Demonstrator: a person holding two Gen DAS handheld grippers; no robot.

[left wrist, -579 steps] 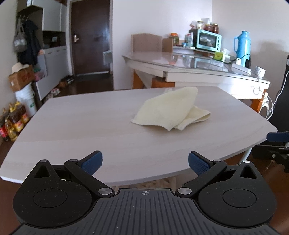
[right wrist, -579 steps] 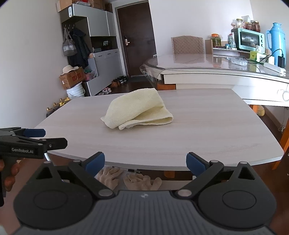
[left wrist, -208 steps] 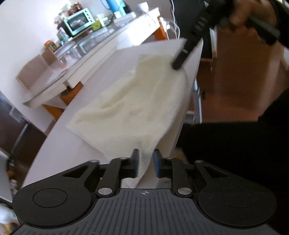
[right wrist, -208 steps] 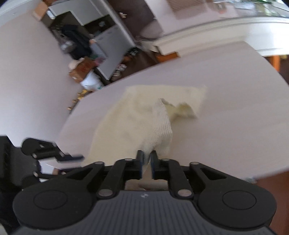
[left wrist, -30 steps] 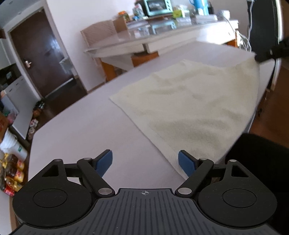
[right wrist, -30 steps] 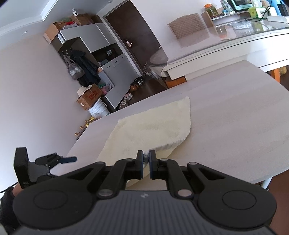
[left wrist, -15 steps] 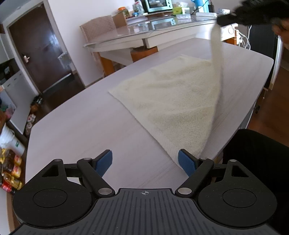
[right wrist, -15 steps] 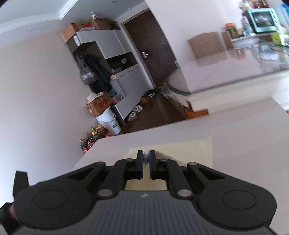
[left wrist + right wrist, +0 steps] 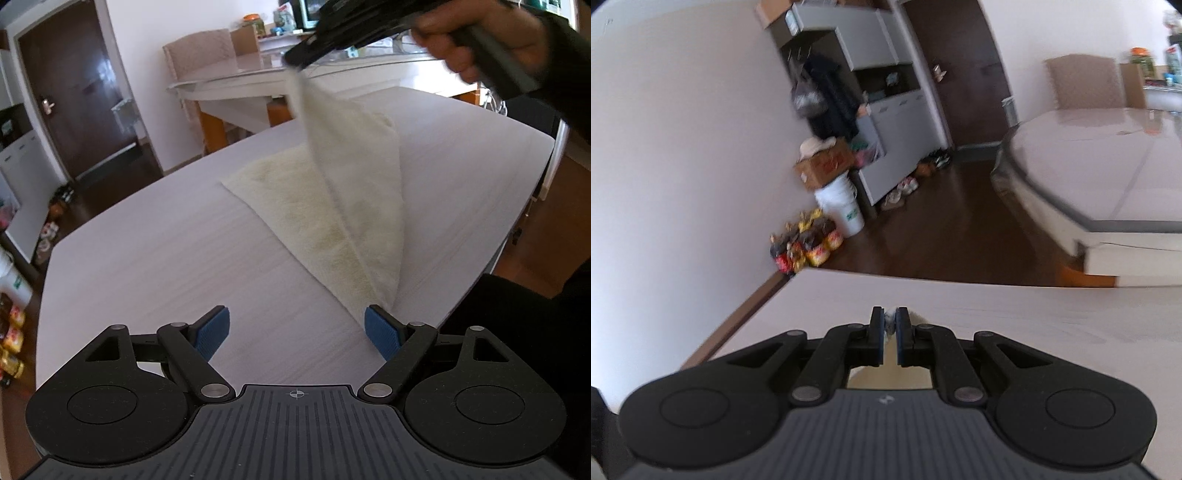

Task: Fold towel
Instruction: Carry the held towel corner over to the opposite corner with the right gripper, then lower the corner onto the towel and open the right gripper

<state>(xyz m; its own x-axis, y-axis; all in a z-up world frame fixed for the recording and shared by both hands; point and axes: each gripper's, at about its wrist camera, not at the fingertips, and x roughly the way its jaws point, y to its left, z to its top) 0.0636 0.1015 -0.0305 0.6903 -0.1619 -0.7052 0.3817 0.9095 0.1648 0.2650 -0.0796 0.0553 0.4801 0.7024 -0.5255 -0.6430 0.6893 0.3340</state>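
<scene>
Right gripper (image 9: 890,319) pinches lifted towel (image 9: 354,177) corner (raised).

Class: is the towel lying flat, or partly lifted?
Partly lifted: the right gripper holds one corner of the towel high; the rest lies on the table.

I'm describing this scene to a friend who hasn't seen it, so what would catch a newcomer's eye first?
First, the pale yellow terry towel, one corner lifted high above the light wood-grain table while the rest lies flat. The black right gripper pinches that corner at the top of the left wrist view. Nearest the camera, the left gripper waits open, empty, blue-padded fingers spread.
</scene>
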